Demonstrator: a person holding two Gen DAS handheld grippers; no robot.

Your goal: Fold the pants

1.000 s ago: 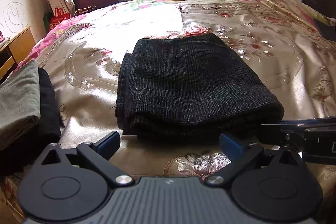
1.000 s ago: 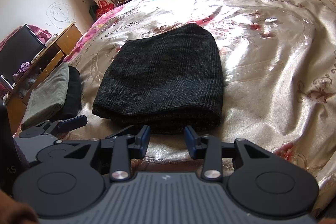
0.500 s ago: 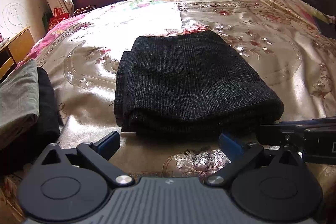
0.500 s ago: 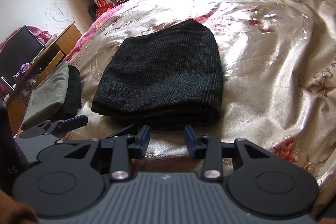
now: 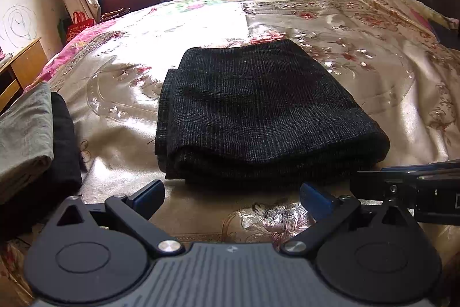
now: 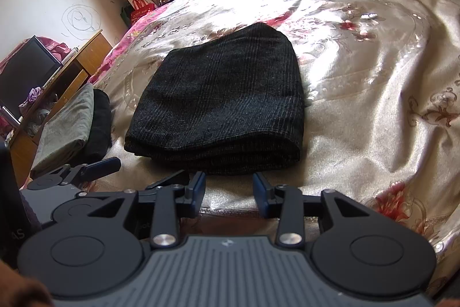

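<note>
Biggest thing out there is the bed [image 5: 402,117], its shiny floral cover stretching away ahead of both tools. One bed, one cover, sunlight glaring off the far half.

Next down, the pants [image 5: 258,117]: one pair, dark woven fabric, lying just ahead of both tools as a thick, squared-off bundle. From the right wrist view the pants [image 6: 224,105] show several layers stacked at the near edge, the rounded fold facing the tools. That reads as a finished fold, or very nearly; the step in hand looks like the release and pull-away.

Off to the left of the left tool sits a side stack of two folded garments, a grey one [image 5: 23,134] resting on a black one [image 5: 64,151], well apart from the pants.

Now the tools, two of them. The left tool [image 5: 231,196] hovers low over the cover just short of the bundle, fingers spread wide, nothing between them. The right tool [image 6: 229,186] sits just beside it, fingers parted by a narrower gap, also carrying nothing, tips near the bundle's front edge but not touching.

What next? Judging from here, little folding remains. Either the bundle gets slid over to that side stack, which calls for both tools gripping the thick near edge together so the layers don't splay, or it simply stays put.
</note>
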